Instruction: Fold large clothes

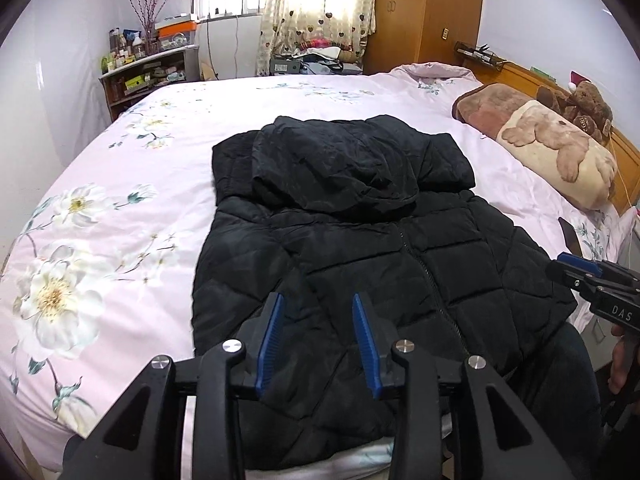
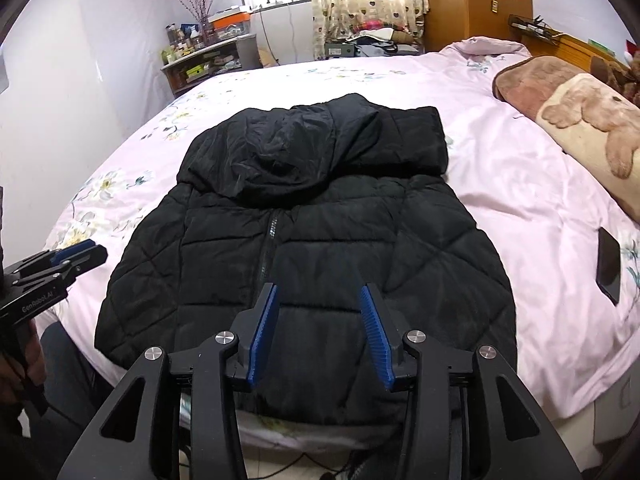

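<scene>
At the far left, against the white wall, stands a cluttered shelf with a vase of thin branches on top. The bed fills most of both views; its cover is pale pink with large white flowers printed on the left part.

The left claw hangs over the near edge of the bed. Its two blue pads stand partly apart, and there is nothing between them; only the jacket is seen behind the gap. No earlier picture is given, so only this state can be told.

The black quilted jacket lies in the middle of the bed with the front zipper facing up. The hood is laid down over the chest, and the upper part looks already folded in. The hem reaches the near edge of the mattress.

The right claw also hangs over the hem, a little more open than the left one, and it holds nothing. In the left wrist view it shows at the right border, beside the jacket and not touching it.

To the right of the jacket a dark phone lies flat on the cover. Further right, along the wooden headboard, there is a pillow with a teddy bear picture and a brown teddy bear.
</scene>
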A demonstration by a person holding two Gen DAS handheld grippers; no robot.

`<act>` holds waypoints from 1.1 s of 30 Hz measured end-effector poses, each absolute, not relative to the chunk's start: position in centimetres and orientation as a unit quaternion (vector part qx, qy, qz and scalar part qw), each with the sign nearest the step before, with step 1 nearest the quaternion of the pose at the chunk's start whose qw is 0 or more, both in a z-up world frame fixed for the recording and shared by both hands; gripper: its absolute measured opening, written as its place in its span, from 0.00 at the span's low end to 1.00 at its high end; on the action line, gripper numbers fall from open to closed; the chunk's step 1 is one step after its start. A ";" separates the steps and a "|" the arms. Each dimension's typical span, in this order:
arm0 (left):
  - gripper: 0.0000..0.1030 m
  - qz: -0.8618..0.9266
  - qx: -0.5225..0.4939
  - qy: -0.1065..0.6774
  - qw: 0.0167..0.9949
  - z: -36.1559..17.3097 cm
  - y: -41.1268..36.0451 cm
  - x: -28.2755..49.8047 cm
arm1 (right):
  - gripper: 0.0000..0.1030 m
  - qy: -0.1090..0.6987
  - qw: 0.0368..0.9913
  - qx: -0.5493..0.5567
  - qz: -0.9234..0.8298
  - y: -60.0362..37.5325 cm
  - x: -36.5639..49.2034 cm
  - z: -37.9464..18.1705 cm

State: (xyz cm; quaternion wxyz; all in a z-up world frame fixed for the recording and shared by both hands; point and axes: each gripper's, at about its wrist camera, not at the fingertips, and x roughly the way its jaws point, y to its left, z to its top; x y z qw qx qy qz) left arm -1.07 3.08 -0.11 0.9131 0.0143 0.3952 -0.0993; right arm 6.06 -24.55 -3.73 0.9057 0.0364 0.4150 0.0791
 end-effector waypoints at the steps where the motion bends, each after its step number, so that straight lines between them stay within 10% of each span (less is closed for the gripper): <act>1: 0.39 -0.098 0.013 0.394 0.914 -0.1 3.2 -1.4 | 0.42 0.414 0.906 0.037 0.078 -24.6 5.9 -3.7; 33: 0.72 -0.036 -0.080 0.503 0.860 -11.5 10.5 0.5 | 0.62 0.495 0.854 0.156 -0.021 -39.9 9.2 -12.1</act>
